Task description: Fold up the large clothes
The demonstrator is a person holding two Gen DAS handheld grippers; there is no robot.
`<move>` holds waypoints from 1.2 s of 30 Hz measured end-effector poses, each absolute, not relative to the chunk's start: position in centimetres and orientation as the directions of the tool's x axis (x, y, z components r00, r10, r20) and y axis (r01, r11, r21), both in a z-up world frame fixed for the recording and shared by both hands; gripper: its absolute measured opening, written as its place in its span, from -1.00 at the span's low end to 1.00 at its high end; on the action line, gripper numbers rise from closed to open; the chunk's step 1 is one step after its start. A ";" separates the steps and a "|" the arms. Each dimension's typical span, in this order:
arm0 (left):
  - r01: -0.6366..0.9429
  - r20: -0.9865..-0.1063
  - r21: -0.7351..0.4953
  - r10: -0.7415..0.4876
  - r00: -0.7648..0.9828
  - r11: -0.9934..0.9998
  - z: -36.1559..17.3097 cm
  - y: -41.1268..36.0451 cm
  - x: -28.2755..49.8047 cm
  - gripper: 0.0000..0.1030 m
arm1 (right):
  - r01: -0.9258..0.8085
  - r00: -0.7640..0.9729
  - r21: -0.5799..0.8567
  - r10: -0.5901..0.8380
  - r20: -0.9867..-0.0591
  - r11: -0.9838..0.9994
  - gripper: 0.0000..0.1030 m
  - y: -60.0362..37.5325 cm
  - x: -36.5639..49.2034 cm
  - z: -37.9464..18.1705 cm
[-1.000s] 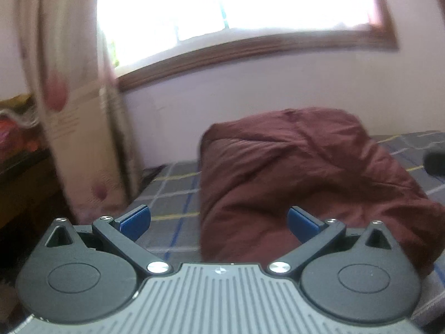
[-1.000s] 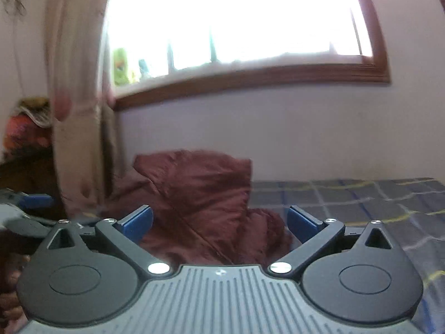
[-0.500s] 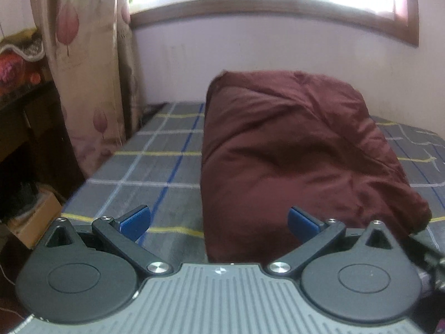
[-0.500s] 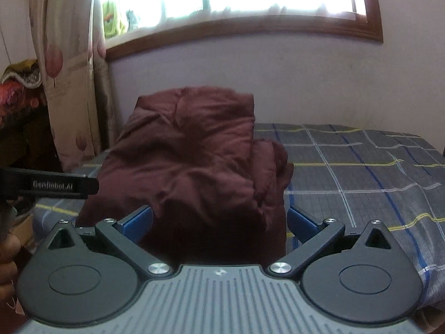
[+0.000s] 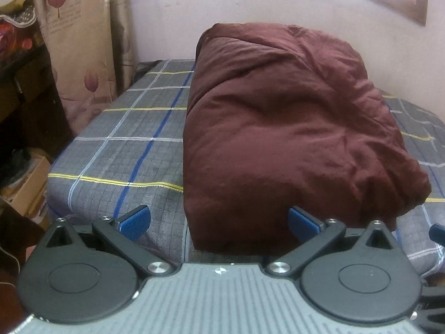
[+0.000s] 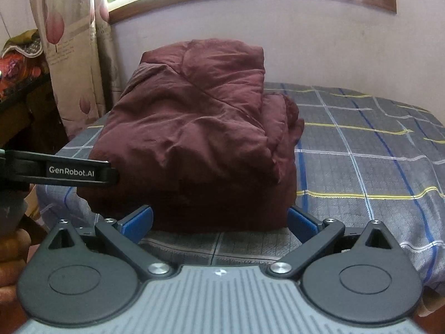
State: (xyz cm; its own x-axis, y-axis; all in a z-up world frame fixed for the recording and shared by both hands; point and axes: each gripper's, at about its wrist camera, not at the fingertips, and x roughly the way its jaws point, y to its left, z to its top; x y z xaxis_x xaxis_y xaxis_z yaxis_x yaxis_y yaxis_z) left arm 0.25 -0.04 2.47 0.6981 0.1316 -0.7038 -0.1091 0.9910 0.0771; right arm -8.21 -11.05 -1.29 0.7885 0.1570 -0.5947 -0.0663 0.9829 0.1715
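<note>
Right, both grippers are hanging spread wide and empty: the left gripper (image 5: 218, 220) and right gripper (image 6: 219, 218) are sitting just short of the maroon garment (image 5: 292, 128), which is lying bundled on the checked bedspread (image 5: 125, 144) by the near edge. Beyond, the curtain (image 6: 72, 41) is hanging. That puffy bulk is threatening to spring open if only the top layer gets pinched.

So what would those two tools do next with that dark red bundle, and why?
Probably back away: the maroon garment already lies as a compact folded bundle on the plaid bed cover, and the left tool and right tool are both open, holding nothing.
</note>
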 end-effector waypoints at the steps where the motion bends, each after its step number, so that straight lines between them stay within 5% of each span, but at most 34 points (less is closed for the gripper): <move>1: -0.110 -0.705 0.077 0.132 0.697 0.991 2.4 0.0 0.2 1.00 | -0.066 0.787 0.171 0.157 -0.596 0.983 1.00 -11.1 -8.2 -1.3; 36: -0.078 -0.731 0.084 0.115 0.672 0.993 1.4 -0.7 0.3 1.00 | -0.024 0.751 0.175 0.133 -0.647 0.984 1.00 -11.4 -6.9 -2.3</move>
State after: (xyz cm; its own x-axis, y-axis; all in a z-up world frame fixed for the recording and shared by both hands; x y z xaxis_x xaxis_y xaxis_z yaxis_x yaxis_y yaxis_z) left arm 0.28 -0.72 1.41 0.6722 0.1151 -0.7314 -0.0783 0.9934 0.0844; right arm -6.87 -11.42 -2.32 0.7507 0.1329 -0.6471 -0.0236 0.9843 0.1748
